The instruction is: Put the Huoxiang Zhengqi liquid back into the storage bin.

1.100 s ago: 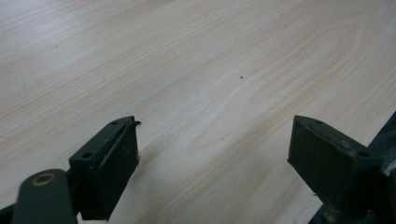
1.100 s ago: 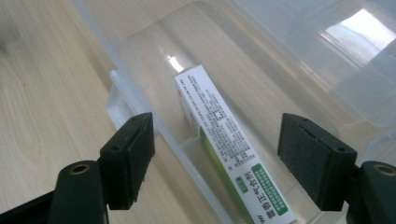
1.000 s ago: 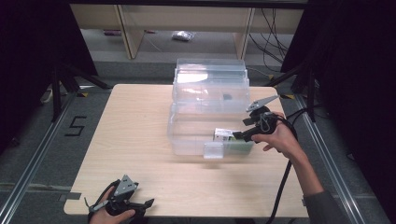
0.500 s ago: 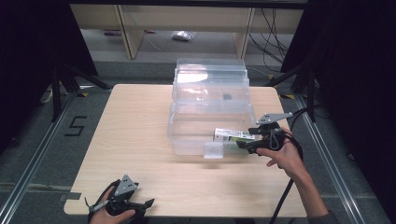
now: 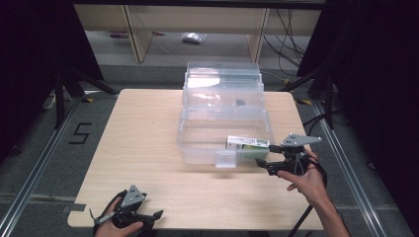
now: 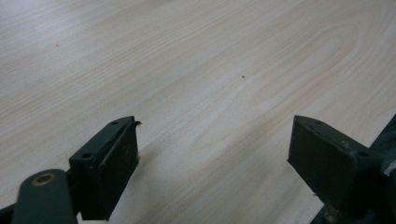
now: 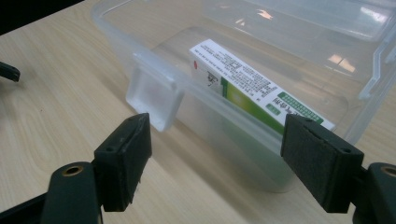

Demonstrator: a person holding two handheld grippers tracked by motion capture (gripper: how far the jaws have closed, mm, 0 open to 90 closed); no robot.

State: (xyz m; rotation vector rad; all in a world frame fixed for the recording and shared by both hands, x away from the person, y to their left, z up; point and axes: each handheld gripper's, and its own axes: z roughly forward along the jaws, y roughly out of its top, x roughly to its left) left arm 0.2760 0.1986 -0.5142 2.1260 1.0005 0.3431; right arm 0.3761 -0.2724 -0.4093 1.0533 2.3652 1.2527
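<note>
A clear plastic box (image 5: 197,150) stands on the wooden table with its lid (image 5: 222,74) folded open behind it. Inside it, by the near right wall, lies a white and green carton (image 5: 247,143) (image 7: 247,86). My right gripper (image 5: 261,164) (image 7: 217,154) is outside the box at its near right corner, open and holding nothing, its jaws pointing at the front wall. The box's latch tab (image 7: 152,95) hangs just ahead of one jaw. My left gripper (image 5: 155,217) (image 6: 215,158) rests open at the table's near left edge over bare wood.
The table (image 5: 133,133) has free wood left of the box and along the near edge. Behind the table stand shelf frames (image 5: 133,34) with a small bag (image 5: 191,37) on the floor. A floor rail (image 5: 39,163) runs past each side.
My right gripper has drawn back from the carton, moving right and toward the near edge and sinking lower. The carton stays in the box. The left gripper has not moved.
</note>
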